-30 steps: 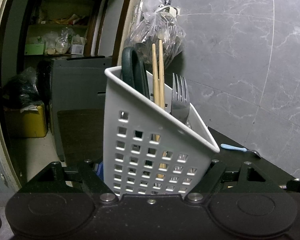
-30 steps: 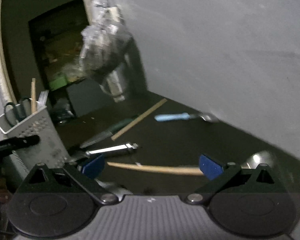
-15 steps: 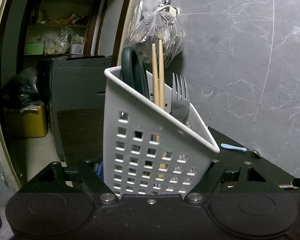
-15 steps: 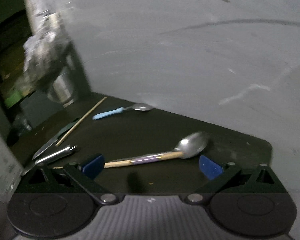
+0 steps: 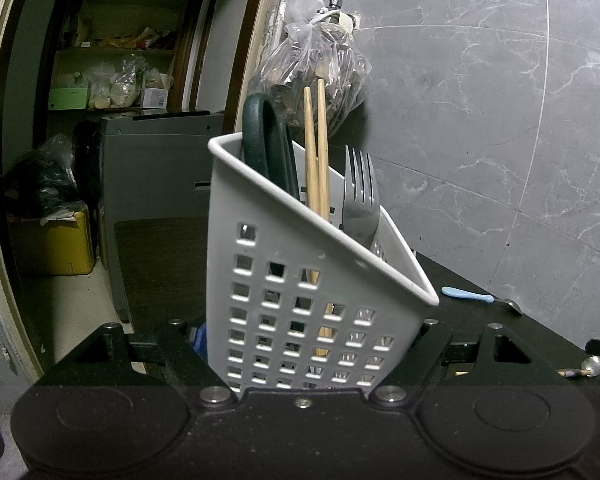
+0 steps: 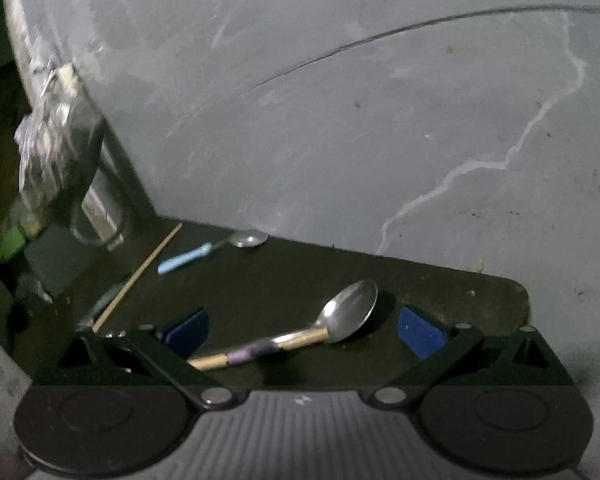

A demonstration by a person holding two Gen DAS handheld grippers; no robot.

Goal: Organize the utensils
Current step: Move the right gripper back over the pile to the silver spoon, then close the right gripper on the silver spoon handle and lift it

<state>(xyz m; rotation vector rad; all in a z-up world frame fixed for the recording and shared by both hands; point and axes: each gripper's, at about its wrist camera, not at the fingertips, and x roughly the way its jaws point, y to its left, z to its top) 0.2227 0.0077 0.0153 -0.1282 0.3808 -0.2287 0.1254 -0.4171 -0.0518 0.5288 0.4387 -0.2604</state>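
Swung since a second ago onto the spoon (image 6: 300,336) lying low centre between spread right gripper (image 6: 304,326) jaws, left gripper (image 5: 308,344) clenched on the caddy (image 5: 300,280); now picking: next lower, close on handle.

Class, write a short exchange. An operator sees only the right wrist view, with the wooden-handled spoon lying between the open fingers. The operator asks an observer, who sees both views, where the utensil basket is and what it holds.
Operator: My right gripper is open around the wooden-handled spoon. Where is the basket?
Observer: The left gripper is shut on the white basket, clamping its lower sides.
Operator: What is already in it?
Observer: Two wooden chopsticks, a metal fork and dark green scissor handles stick up out of it.
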